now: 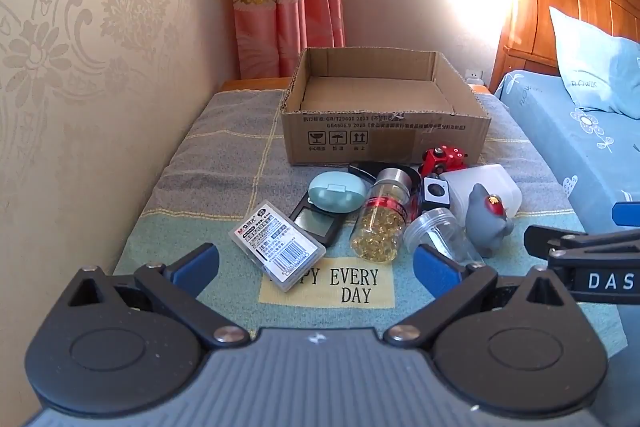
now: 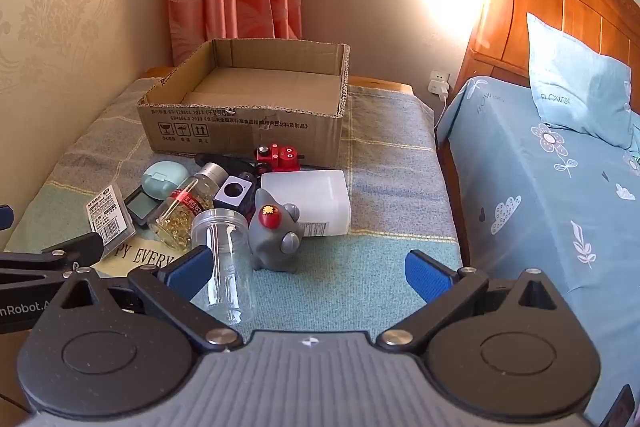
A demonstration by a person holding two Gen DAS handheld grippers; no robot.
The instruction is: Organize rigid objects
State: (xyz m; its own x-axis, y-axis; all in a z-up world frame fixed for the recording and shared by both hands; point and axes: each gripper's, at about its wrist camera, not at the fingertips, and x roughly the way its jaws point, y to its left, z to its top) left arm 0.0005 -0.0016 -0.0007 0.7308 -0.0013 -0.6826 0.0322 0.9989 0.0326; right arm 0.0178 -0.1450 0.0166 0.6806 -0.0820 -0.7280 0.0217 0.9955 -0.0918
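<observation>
An open cardboard box (image 1: 384,107) (image 2: 248,99) stands empty at the back of the cloth-covered table. In front of it lies a pile: a labelled clear case (image 1: 276,243) (image 2: 110,217), a teal oval case (image 1: 338,191) (image 2: 165,179), a capsule bottle (image 1: 380,219) (image 2: 184,207), a clear jar (image 1: 436,231) (image 2: 226,259), a grey toy (image 1: 486,219) (image 2: 276,231), a white container (image 1: 492,187) (image 2: 312,201) and a red toy (image 1: 442,159) (image 2: 278,157). My left gripper (image 1: 316,267) is open above the near cloth. My right gripper (image 2: 308,273) is open, its left finger beside the clear jar.
A small black scale (image 1: 316,221) (image 2: 140,205) lies under the teal case. A black-and-white cube (image 1: 436,193) (image 2: 234,193) sits in the pile. A bed with a blue sheet (image 2: 540,187) and pillow (image 2: 576,87) stands right of the table. A wall (image 1: 80,87) runs along the left.
</observation>
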